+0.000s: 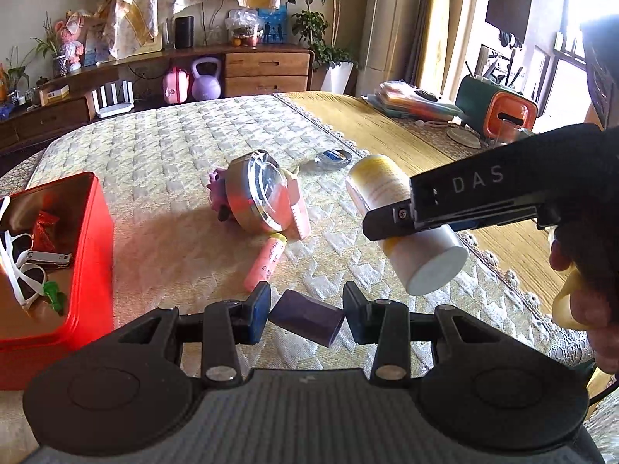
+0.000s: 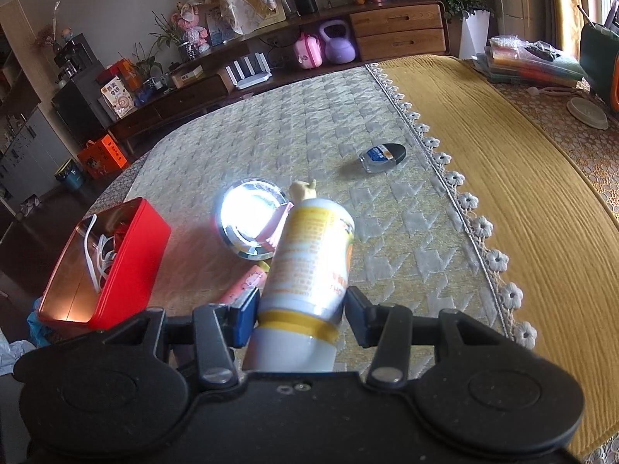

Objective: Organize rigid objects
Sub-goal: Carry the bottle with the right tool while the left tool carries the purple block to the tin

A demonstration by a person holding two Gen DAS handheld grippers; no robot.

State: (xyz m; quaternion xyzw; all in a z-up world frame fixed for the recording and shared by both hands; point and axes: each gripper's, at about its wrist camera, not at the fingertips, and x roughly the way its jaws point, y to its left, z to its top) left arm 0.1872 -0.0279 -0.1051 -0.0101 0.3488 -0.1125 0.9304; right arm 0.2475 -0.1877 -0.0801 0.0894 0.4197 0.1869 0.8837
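The left gripper [image 1: 305, 315] is clamped on a small purple block [image 1: 307, 317], held above the table near the red tin [image 1: 83, 255] at the left. The right gripper [image 2: 303, 315] grips a white and yellow bottle [image 2: 309, 259], lifted above the quilted cloth [image 2: 387, 208], right of the round metal dish [image 2: 249, 218].

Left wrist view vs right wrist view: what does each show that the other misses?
Left wrist only: the left gripper shut on a small purple block, the right gripper seen from the side, and the hand holding it.
Right wrist only: the right gripper's fingers either side of the bottle, and an orange box on the floor.
Both: the white-and-yellow bottle, red tin, round metal dish, pink tube.
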